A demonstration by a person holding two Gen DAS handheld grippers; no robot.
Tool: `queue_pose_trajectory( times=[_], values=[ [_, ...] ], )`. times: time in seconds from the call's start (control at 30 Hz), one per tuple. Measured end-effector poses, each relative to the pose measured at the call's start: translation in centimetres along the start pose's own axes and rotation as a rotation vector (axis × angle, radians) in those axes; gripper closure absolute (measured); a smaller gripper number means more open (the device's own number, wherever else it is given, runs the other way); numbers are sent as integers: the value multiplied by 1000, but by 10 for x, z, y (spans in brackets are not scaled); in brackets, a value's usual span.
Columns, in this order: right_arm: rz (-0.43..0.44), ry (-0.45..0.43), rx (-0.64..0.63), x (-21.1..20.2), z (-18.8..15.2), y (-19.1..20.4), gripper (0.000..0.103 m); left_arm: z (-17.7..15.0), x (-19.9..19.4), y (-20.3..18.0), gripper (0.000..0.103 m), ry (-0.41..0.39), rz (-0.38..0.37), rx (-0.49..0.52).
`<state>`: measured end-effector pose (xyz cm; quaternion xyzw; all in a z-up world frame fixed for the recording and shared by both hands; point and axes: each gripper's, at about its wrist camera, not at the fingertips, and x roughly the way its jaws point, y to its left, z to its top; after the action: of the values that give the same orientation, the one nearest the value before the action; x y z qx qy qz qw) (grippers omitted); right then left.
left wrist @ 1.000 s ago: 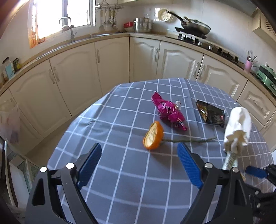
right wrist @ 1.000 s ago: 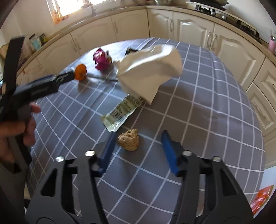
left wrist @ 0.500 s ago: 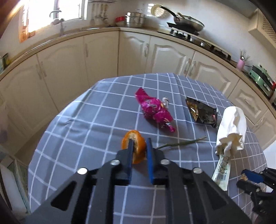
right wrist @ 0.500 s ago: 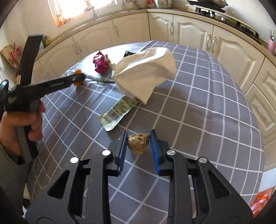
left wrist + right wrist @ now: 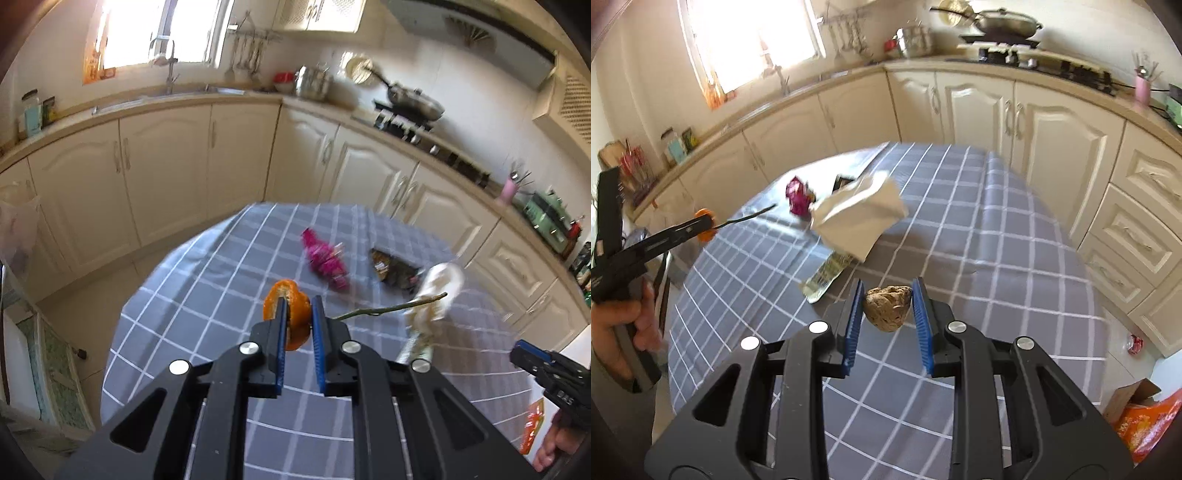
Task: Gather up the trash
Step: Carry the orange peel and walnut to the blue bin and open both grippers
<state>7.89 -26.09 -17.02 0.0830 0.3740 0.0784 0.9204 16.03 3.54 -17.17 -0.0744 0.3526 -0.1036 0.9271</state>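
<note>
Over the near edge of the table (image 5: 207, 280), w/ its grey checked cloth, we've got both grippers loaded. Left gripper (image 5: 298, 314) is clamped on the orange peel (image 5: 286, 302); its jaws have just been closing, peel pinched btwn the blue pads and lifted clear of the cloth. A thin green stem (image 5: 388, 309) trails off the peel toward the right edge; can't tell if it's attached or only caught. Right gripper (image 5: 886, 306) is clamped on the brown lump (image 5: 887, 308), prob. a crumpled bit of food or paper, hard to say; those jaws have also just been closing, and the lump sits held above the cloth.

Not yet collected, toward the far edge: pink wrapper (image 5: 325, 260), dark foil packet (image 5: 395, 267) just beside it, and near the right edge the white tissue (image 5: 860, 218) lying partly over a printed wrapper strip (image 5: 825, 277).

Step in hand, as we judge it: pickup done for two pieces, now the carry-off. Next we need a bin or bag, and no bin shows clearly; an orange bag (image 5: 1145, 417) and a cardboard box (image 5: 1134, 395) sit on the floor off the right side, poss. the target, not sure. So: keep both grips firm, swing clear of the table edge, mind the dangling stem doesn't snag the tissue, release over the container, then come back for the rest.
</note>
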Motion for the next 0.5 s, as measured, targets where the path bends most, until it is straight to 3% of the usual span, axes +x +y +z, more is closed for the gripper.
queue_pose_trajectory(
  times=[0.17, 0.5],
  values=[
    [-38, -81, 55, -38, 3, -32, 76, 5, -23, -47, 91, -25, -90, 49],
    [-212, -179, 319, -118, -43, -165, 76, -10, -7, -220, 91, 32, -318, 243]
  ],
)
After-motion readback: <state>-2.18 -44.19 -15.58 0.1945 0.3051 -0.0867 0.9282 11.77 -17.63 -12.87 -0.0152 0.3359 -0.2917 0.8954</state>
